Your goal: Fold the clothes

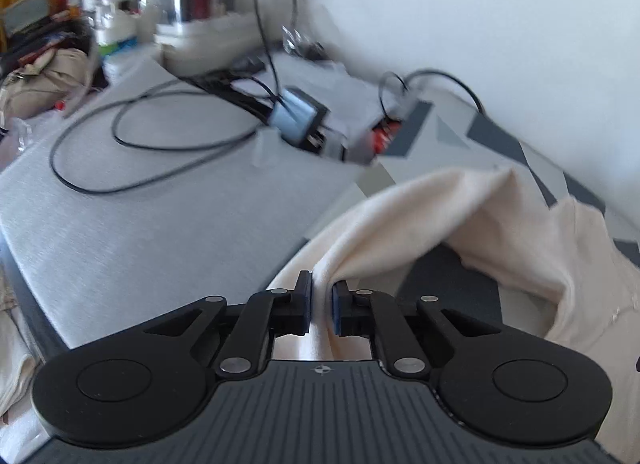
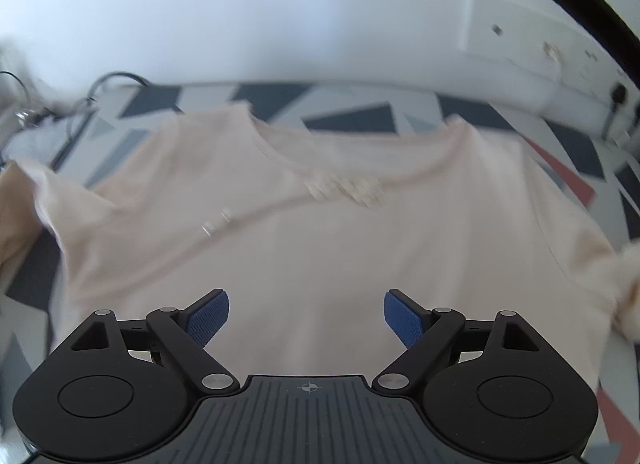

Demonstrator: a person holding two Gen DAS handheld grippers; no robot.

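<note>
A cream top (image 2: 340, 232) lies spread on a patterned grey, white and dark cover (image 2: 344, 111), neckline toward the wall. In the left wrist view my left gripper (image 1: 321, 306) is shut on a fold of the same cream top (image 1: 452, 215), lifting that edge off the surface so it arches to the right. My right gripper (image 2: 306, 318) is open and empty, jaws wide apart, hovering over the lower middle of the top.
Black cables (image 1: 132, 143) loop across a grey surface (image 1: 120, 232) at left. A small blue-grey device (image 1: 298, 115) and a red-marked box (image 1: 384, 135) sit beyond. Cluttered containers (image 1: 192, 11) and a beige bag (image 1: 52, 75) stand far left. A white wall (image 2: 280, 15) runs behind.
</note>
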